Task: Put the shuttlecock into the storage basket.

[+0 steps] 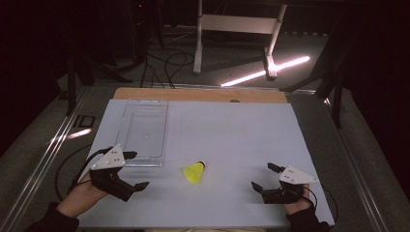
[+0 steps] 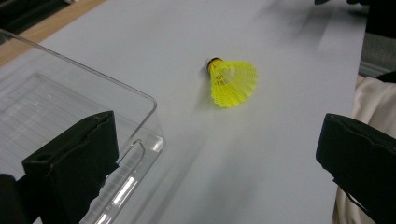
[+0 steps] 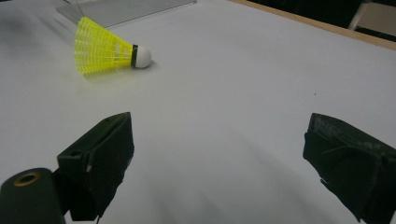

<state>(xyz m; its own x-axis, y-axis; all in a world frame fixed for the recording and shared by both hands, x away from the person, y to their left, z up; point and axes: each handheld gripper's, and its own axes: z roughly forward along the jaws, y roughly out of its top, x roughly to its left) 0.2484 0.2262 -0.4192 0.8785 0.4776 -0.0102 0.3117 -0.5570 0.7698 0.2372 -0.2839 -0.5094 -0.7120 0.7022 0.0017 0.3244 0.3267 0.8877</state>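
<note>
A: Lower centre of the high view: a yellow shuttlecock [image 1: 195, 172] lies on its side on the white table [image 1: 232, 130], between the left gripper [image 1: 137, 170] and the right gripper [image 1: 262, 176]. Both sets of jaws stand spread wide, pinching nothing.

B: And the clear tray [image 1: 142, 130]?

A: Upper left of the shuttlecock, apart from it. In the left gripper view its corner [image 2: 152, 100] sits just beside the left-hand jaw.

B: So what might go wrong?

A: Likely three things. The shuttlecock is light and rests on a round skirt; a jaw nudging it before the pinch could roll or skid it away. Squeezing the mesh skirt [image 3: 100, 45] hard could crush it, so the cork tip [image 3: 142, 56] looks the safer hold. And the left gripper, so near the tray, could knock its wall while swinging in.
</note>
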